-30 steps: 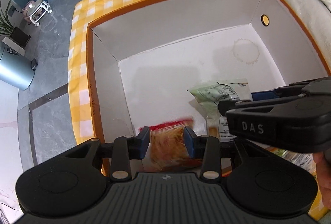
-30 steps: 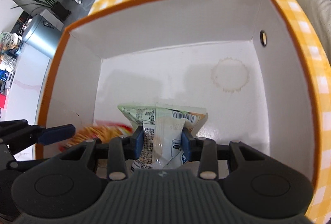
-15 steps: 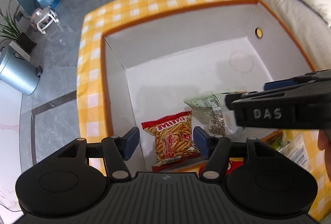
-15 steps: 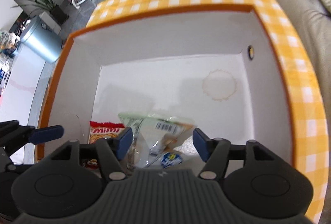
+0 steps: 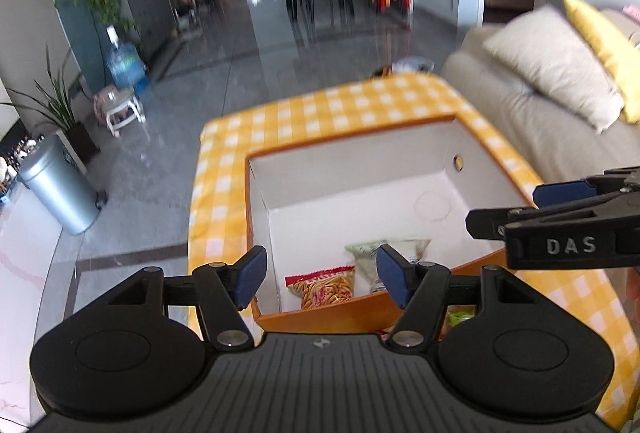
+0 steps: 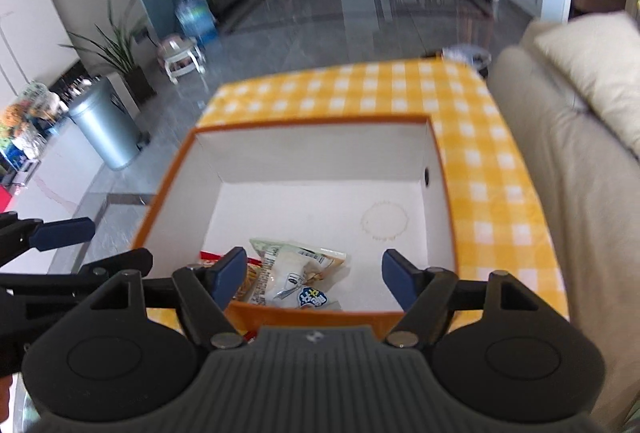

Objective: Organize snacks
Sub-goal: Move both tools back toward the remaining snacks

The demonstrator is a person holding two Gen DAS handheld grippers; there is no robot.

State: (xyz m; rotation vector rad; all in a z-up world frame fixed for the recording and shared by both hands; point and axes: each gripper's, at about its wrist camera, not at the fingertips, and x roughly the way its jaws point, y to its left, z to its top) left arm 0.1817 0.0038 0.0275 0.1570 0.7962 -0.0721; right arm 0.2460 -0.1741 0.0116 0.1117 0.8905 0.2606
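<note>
Both grippers, left (image 5: pixel 321 282) and right (image 6: pixel 313 278), had just opened and lifted away empty. The red packet (image 5: pixel 323 287) and pale packet (image 6: pixel 294 278) lay released in the box (image 6: pixel 320 157), leaving two snacks stowed.

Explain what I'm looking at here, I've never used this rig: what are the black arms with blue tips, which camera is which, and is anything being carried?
There is no robot: a person holds a two-finger tool in each hand, with a camera on each looking along its fingers. One picture looks out from the left tool, with the right tool entering at its right edge. The other looks out from the right tool. The blue tips are the finger pads. Below sits an orange box, white inside, on a yellow checked cloth. In the box lie a red snack bag and a pale snack packet. Both tools have just been opening, and nothing is between their fingers.
</note>
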